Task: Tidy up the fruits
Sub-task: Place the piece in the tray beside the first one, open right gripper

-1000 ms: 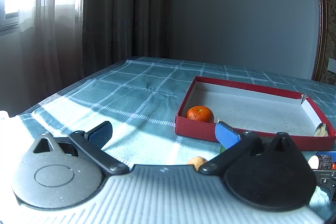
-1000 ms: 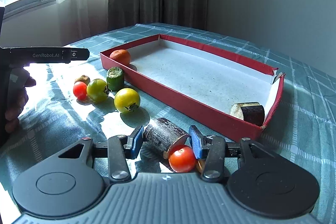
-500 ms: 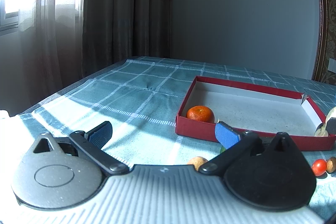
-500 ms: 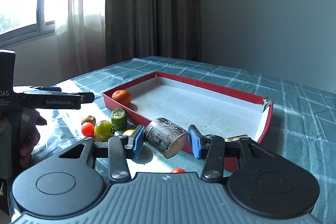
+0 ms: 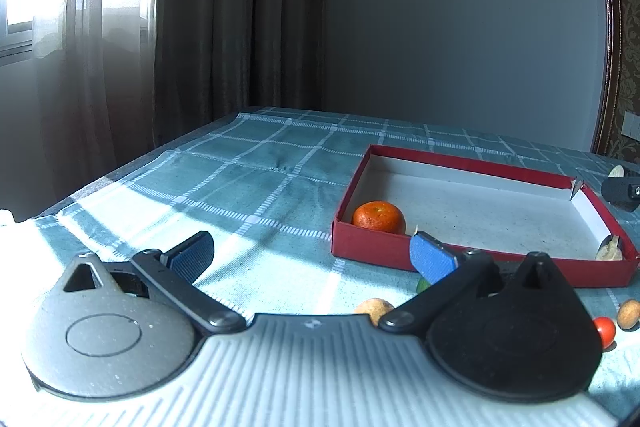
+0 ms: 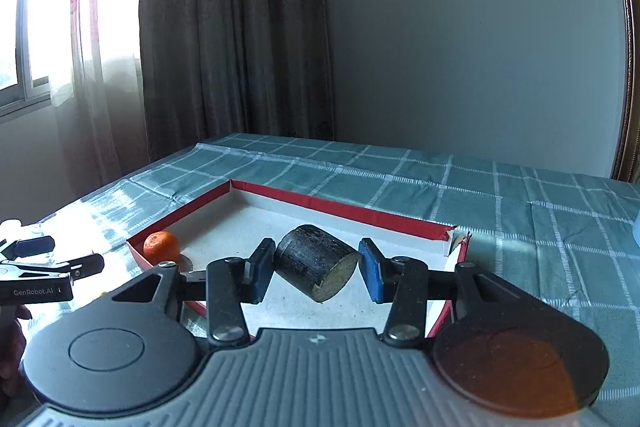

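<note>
Lit hard from the window [image 6: 24, 67] at left — blown-out glare there, sun patches and long shadows across the checked tablecloth [image 5: 256, 203], dim grey far wall, sharp focus overall — bowed by fisheye at edges

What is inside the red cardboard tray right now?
The red cardboard tray holds a round orange tangerine at one end and a dark cut piece in the opposite corner; the near wall partly hides both.
</note>
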`<state>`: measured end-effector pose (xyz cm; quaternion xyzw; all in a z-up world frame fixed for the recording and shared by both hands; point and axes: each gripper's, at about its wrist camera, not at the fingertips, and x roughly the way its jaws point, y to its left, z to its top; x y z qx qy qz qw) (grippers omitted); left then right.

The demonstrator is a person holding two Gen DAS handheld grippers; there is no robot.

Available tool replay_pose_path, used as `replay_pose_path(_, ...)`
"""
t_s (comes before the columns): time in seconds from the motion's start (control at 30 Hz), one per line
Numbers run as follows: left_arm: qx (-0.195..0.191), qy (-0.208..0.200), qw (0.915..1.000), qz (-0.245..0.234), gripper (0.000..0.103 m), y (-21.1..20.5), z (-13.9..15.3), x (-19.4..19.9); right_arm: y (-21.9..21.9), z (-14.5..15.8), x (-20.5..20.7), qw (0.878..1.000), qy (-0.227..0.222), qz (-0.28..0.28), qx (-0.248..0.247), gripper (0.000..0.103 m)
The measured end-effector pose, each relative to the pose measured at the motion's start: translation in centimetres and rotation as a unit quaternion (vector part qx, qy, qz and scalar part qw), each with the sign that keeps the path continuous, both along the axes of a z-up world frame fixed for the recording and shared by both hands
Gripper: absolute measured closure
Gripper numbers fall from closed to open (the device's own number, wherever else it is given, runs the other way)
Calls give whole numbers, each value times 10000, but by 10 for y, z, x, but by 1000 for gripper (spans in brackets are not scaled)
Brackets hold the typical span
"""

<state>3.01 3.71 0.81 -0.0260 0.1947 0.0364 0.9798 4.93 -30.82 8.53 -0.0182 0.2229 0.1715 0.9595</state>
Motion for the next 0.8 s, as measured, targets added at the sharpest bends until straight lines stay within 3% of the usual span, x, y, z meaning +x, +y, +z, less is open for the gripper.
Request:
replay_pose_path(0.23, 1, 18, 10000, 12, 0, 0, -1, 0, 12, -26, 11, 9983, 138, -78, -563, 58)
replay_pose_path(0.63, -12, 18, 10000, 20, 0, 0, 0, -1, 16, -47, 16, 9955, 341, -80, -880, 57)
replay_pose_path(0.77, -20, 6, 10000, 33, 0, 1, 0, -1, 13, -44, 13, 9957, 300, -132, -865, 51)
replay_pose_path(0.8, -28, 9, 10000, 35, 0, 1, 0, -1, 10, -43, 12, 9962, 290, -146, -811, 46)
